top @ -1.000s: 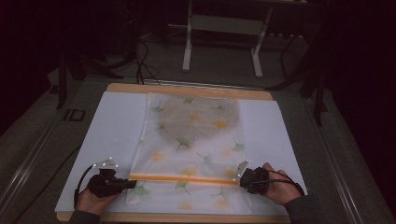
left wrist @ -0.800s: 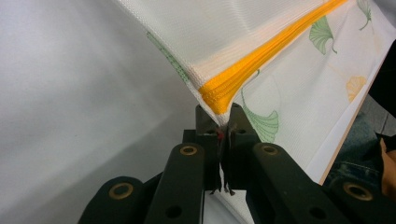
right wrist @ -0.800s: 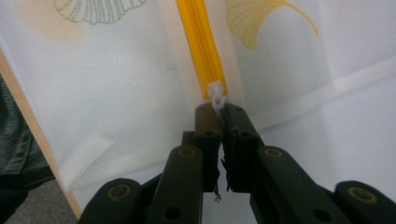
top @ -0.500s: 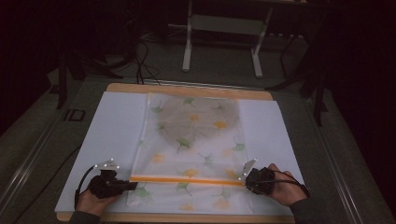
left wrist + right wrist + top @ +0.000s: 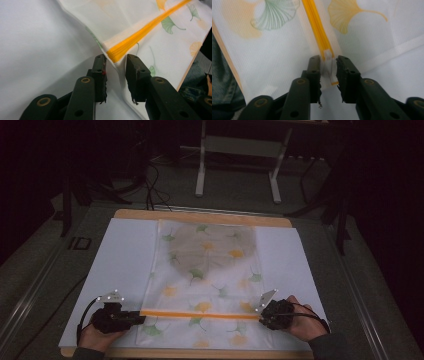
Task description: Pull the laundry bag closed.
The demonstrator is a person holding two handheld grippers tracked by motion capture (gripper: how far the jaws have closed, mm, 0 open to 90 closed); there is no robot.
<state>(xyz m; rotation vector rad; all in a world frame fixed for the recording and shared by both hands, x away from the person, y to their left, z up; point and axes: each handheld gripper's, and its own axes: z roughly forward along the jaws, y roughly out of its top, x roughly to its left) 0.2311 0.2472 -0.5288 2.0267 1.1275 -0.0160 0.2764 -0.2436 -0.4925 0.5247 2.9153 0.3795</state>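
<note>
Looks like a zip job on the mesh bag (image 5: pixel 205 280), which lies flat on the white sheet (image 5: pixel 120 265), mid table. Both tools have just been opening. Left gripper (image 5: pixel 115 65) jaws sit about half apart, the bag's edge at the end of the orange zip (image 5: pixel 140 35) between them, pads not pressing. Right gripper (image 5: pixel 328 67) is the same, jaws loose around the white slider (image 5: pixel 327 65). Next imo: re-pinch the slider, hold the other end taut, pull along the zip. No brand or text readable, just ginkgo leaf print.
</note>
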